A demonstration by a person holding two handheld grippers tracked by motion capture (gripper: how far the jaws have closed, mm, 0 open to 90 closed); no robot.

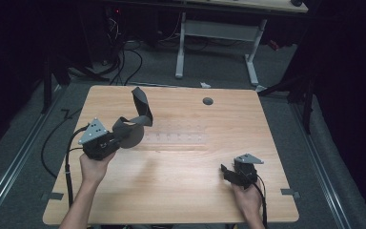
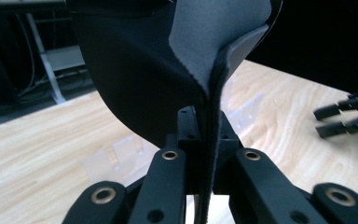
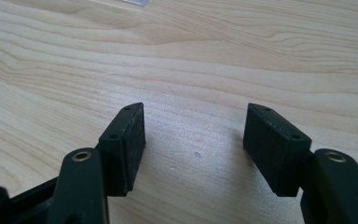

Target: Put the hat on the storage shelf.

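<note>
The left gripper (image 2: 205, 135) was pinching the folded edge of a black-and-grey fabric piece (image 1: 133, 125), which rose above its jaws, clear of the table (image 1: 195, 181). The right gripper (image 3: 193, 140) rested spread, empty. Risk: the narrow edge grip could slip, dropping the fabric.

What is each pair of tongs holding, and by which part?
The left tongs pinch the dark, grey-lined flexible piece by a folded edge, lifted off the table. The right tongs hold nothing.
</note>
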